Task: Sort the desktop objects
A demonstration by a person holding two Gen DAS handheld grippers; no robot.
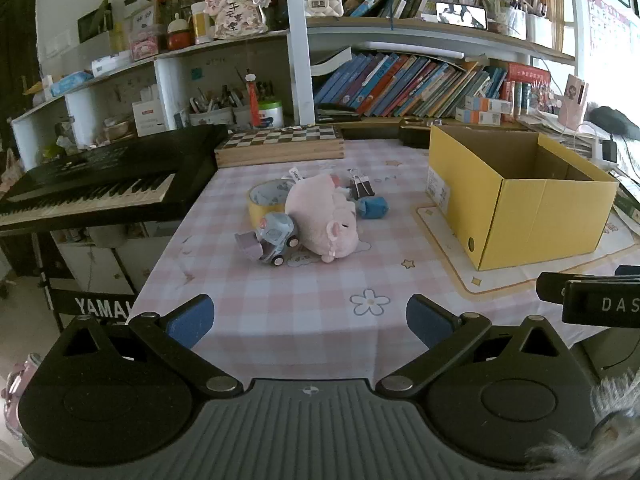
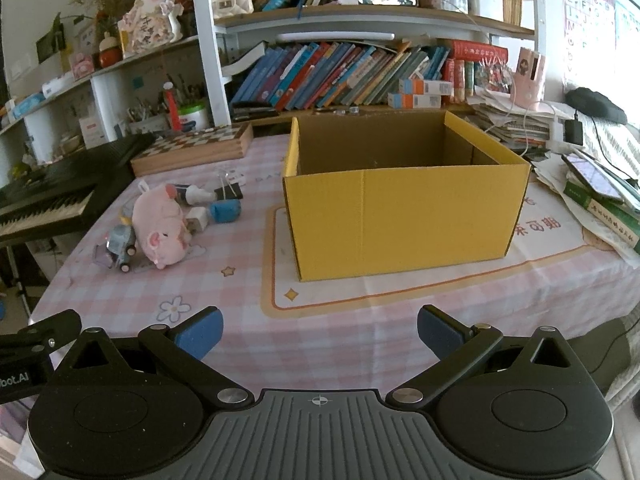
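On the table (image 1: pixel 280 320), left of the yellow cardboard box (image 2: pixel 400 220), the pink plush pig (image 1: pixel 324 220), toy car (image 1: pixel 276 240), tape roll (image 1: pixel 266 198) and binder clip (image 1: pixel 362 188) lie unsorted. No contents are seen in the box. Both the left claw (image 1: pixel 310 320) and right claw (image 2: pixel 320 332) are held wide open, empty, near the table's front edge.

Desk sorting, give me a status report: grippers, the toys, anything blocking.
Left gripper and right gripper open, empty. Plush pig, toy car, tape roll clustered on table, untouched. Yellow box open. Nothing blocking.
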